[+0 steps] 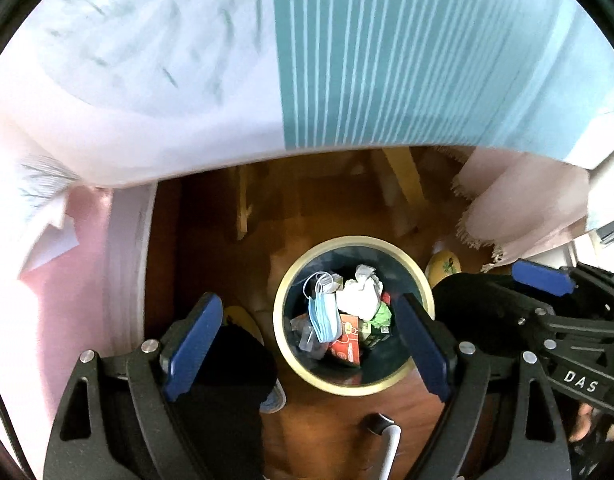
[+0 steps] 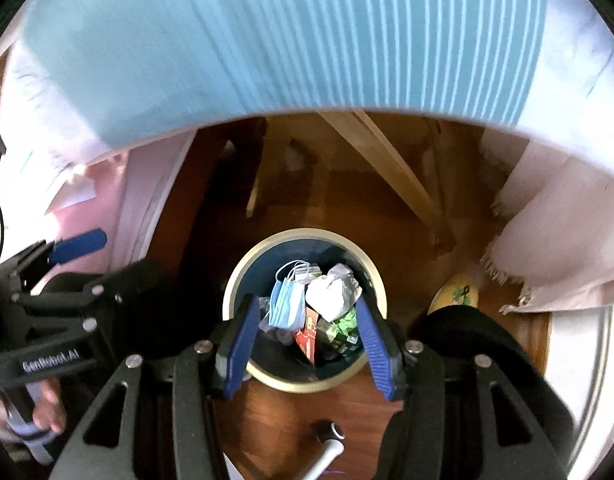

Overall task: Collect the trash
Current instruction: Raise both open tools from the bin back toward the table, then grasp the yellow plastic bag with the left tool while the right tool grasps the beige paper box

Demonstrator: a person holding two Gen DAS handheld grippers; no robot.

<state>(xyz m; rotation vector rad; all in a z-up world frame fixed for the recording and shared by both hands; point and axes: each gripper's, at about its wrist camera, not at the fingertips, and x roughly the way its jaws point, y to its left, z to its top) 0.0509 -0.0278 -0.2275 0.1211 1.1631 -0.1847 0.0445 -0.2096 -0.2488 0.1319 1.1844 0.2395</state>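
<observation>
A round dark bin with a cream rim [image 1: 281,312] [image 2: 377,280] stands on the wooden floor below both grippers. Inside lie a blue face mask [image 1: 325,318] [image 2: 287,306], crumpled white paper [image 1: 361,294] [image 2: 331,294], a red carton [image 1: 347,346] [image 2: 307,338] and a green wrapper [image 1: 383,314] [image 2: 345,326]. My left gripper [image 1: 307,320] is open and empty, held above the bin. My right gripper [image 2: 305,312] is open and empty, also above the bin. The right gripper shows in the left wrist view [image 1: 543,278]; the left gripper shows in the right wrist view [image 2: 81,242].
A bed with a blue-and-white striped sheet [image 1: 387,52] [image 2: 307,28] fills the top. Pink fabric [image 1: 87,260] [image 2: 147,200] hangs at left, a fringed pink cloth [image 1: 523,208] [image 2: 559,232] at right. Wooden bed legs [image 1: 403,176] [image 2: 387,160] stand behind the bin. A yellow slipper [image 1: 445,266] [image 2: 459,290] is right of it.
</observation>
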